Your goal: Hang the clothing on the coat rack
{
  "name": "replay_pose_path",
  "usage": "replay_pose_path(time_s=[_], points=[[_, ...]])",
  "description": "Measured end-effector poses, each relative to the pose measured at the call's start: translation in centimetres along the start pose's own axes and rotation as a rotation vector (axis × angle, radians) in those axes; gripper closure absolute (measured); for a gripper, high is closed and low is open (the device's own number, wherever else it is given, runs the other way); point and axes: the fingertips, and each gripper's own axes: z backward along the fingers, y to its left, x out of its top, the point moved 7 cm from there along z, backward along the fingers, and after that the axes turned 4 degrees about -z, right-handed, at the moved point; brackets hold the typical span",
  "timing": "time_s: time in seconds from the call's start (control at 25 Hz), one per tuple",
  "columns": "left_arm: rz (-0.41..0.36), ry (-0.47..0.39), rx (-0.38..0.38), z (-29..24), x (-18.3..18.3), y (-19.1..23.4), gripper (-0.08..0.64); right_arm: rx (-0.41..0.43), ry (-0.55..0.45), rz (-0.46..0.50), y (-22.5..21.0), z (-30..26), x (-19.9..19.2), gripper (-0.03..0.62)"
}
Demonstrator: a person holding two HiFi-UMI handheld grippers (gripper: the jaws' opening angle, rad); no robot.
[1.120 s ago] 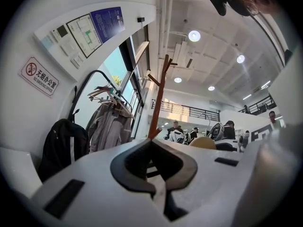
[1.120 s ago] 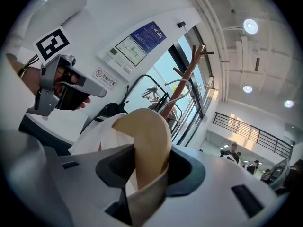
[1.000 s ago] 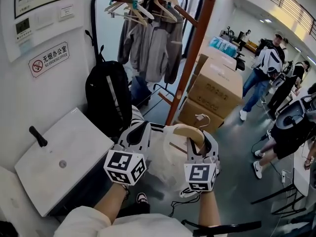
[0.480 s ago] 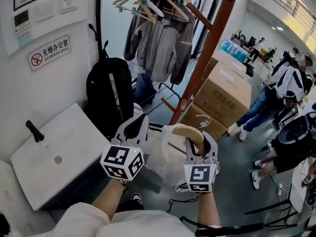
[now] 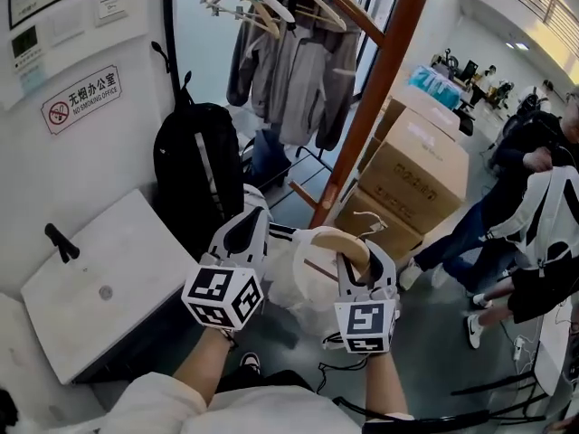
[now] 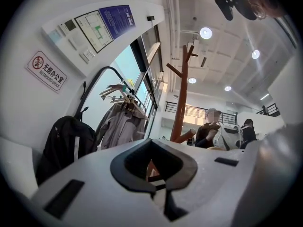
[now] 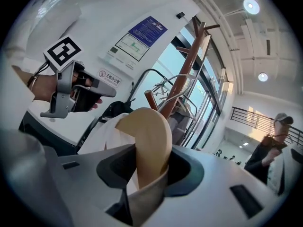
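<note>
A white garment [image 5: 303, 283] with black stripes hangs on a pale wooden hanger [image 5: 339, 240], held low in front of me. My right gripper [image 5: 362, 260] grips one shoulder end of the hanger [image 7: 149, 136] with a fold of fabric; its jaws are closing on it. My left gripper [image 5: 246, 229] is at the garment's left edge, jaws together with what looks like a strip of striped fabric between them [image 6: 154, 183]. The brown wooden coat rack [image 5: 380, 89] rises beyond the garment, a little to the right, its pegs bare in the left gripper view [image 6: 182, 93].
A black rail [image 5: 289, 61] with grey jackets on hangers stands behind. A black backpack [image 5: 194, 174] leans by the wall, a white cabinet [image 5: 99, 287] at left, cardboard boxes [image 5: 416, 165] past the rack. People [image 5: 534, 206] stand at right.
Both grippers and the garment stay almost where they were. A person at the right has walked closer to the boxes, and the view has tilted slightly.
</note>
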Motion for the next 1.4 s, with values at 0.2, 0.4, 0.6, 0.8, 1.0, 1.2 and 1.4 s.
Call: replay_pose_path(time_s=[0.2,0.4,0.6,0.8,1.0,1.2,1.4], points=[[-0.046,0.034,0.038,0.0,-0.6,-0.8,0.552,0.046,0.008,-0.003,-0.5,-0.8,-0.9,0.43],[-0.081,0.056,0.067,0.5,-0.4,-2.3,0.552,0.141,0.01,-0.04,-1.0,-1.7,-1.1,0.439],[-0.091,0.039,0.113,1.6,0.2,-2.3,0.552,0.207,0.021,-0.088,-1.4,-2.3,-0.7,0.453],[-0.087,0.031,0.145,2.6,0.2,-2.0,0.552,0.272,0.033,-0.128,-1.8,-2.9,-0.4,0.474],[-0.088,0.022,0.165,3.4,0.5,-1.5,0.552,0.407,0.072,-0.218,-1.7,-4.1,-0.1,0.545],[-0.082,0.019,0.191,4.2,0.5,-0.6,0.552,0.613,0.13,-0.353,-2.3,-5.4,0.4,0.552],[-0.069,0.024,0.203,4.3,-0.1,0.1,0.552,0.749,0.189,-0.392,-2.3,-6.6,1.5,0.554]])
